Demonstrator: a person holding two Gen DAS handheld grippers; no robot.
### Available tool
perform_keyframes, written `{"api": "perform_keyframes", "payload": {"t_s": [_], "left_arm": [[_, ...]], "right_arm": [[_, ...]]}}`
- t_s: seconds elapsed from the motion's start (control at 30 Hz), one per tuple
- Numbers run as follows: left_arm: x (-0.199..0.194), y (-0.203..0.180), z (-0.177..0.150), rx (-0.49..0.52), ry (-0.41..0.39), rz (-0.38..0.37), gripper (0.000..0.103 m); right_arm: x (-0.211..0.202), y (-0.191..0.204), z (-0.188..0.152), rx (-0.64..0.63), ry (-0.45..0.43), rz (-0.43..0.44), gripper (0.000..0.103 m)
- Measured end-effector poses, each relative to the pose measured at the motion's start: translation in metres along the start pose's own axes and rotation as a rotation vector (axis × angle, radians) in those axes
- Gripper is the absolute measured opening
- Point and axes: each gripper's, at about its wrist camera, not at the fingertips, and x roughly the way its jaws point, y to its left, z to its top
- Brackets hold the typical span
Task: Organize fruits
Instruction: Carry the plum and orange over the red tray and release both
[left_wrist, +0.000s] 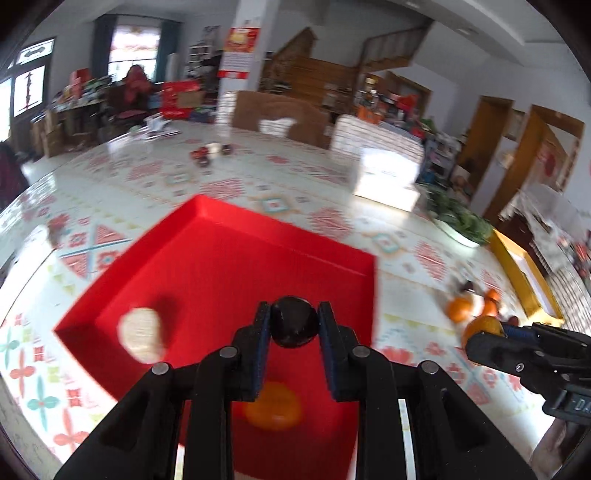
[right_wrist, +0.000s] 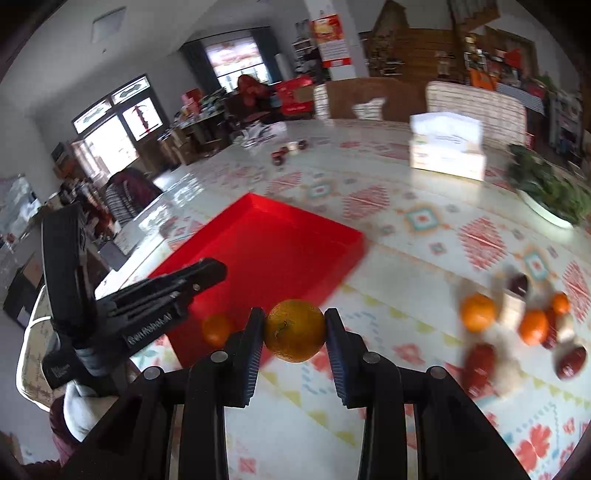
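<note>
Over the red tray (left_wrist: 258, 258), the left hand-held gripper (left_wrist: 294, 325) pinches a glossy dark fruit (left_wrist: 294, 326) (right clamps an orange (right_wrist: 294, 330)).

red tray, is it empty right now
No, the red tray already holds a pale round fruit and an orange.

From my feed, the only lettering near enough to make out sits on the left gripper (right_wrist: 207, 275) in the right wrist view: white print along its side that seems to start "Gen Robot", though blur keeps me from being sure. In the left wrist view the right gripper (left_wrist: 484, 341) carries a small plate showing "-DA" before the frame edge cuts it off.
</note>
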Motion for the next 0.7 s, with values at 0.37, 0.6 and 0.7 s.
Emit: {"api": "perform_keyframes", "payload": {"t_s": [0.37, 0.6, 0.7], "left_arm": [[0.020, 0.052, -0.004, -0.064, 0.038, 0.079, 0.024], [0.019, 0.056, -0.001, -0.069, 0.027, 0.099, 0.026], [0.014, 0.054, 0.000, -0.070, 0.009, 0.108, 0.044]], "right_arm": [[0.100, 0.036, 0.016, -0.055, 0.147, 0.007, 0.036], [0.115, 0.035, 0.017, -0.043, 0.161, 0.000, 0.038], [0.113, 0.038, 0.018, -0.043, 0.150, 0.011, 0.039]]}}
